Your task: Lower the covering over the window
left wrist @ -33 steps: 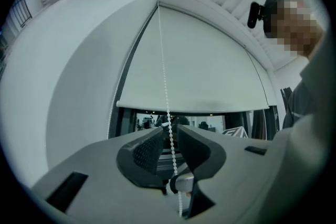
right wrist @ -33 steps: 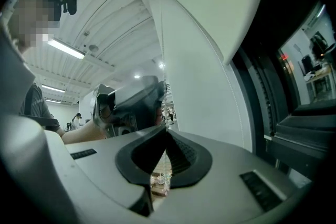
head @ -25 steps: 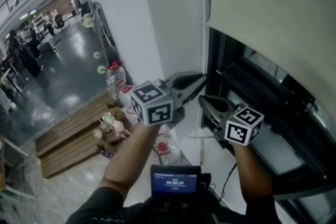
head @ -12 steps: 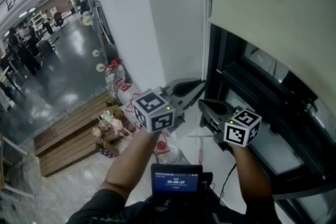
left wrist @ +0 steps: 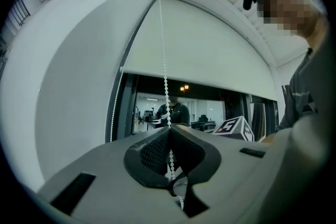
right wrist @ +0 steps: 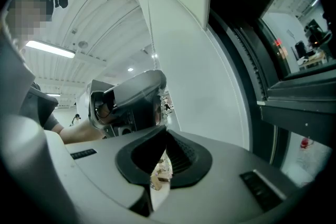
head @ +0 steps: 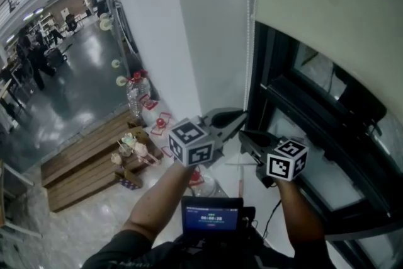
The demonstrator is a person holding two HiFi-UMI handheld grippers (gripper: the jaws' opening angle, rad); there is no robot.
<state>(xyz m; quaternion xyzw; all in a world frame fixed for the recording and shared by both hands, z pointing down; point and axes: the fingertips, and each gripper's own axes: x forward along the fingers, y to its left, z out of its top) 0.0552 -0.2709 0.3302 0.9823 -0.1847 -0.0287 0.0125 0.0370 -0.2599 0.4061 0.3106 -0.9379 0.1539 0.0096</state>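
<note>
**Obstacles**
- White wall (head: 201, 41): just left of the bead chain (head: 247, 41), closing off that side.
- Roller blind (head: 327, 3): covers the upper window; its lower edge hangs above both grippers.
- Dark window frame (head: 315, 113): bars and ledge just right of the right hand-held gripper (head: 244, 135).
- Left hand-held gripper (head: 241, 115): just beside the right one, jaws closed on the chain.
- Screen device (head: 211, 216): low, between the forearms.

**Free room**
- Air under the grippers, alongside the wall.
- Open floor (head: 82, 91) well to the left, carrying bottles (head: 135, 97) and wooden steps (head: 82, 167).
</note>
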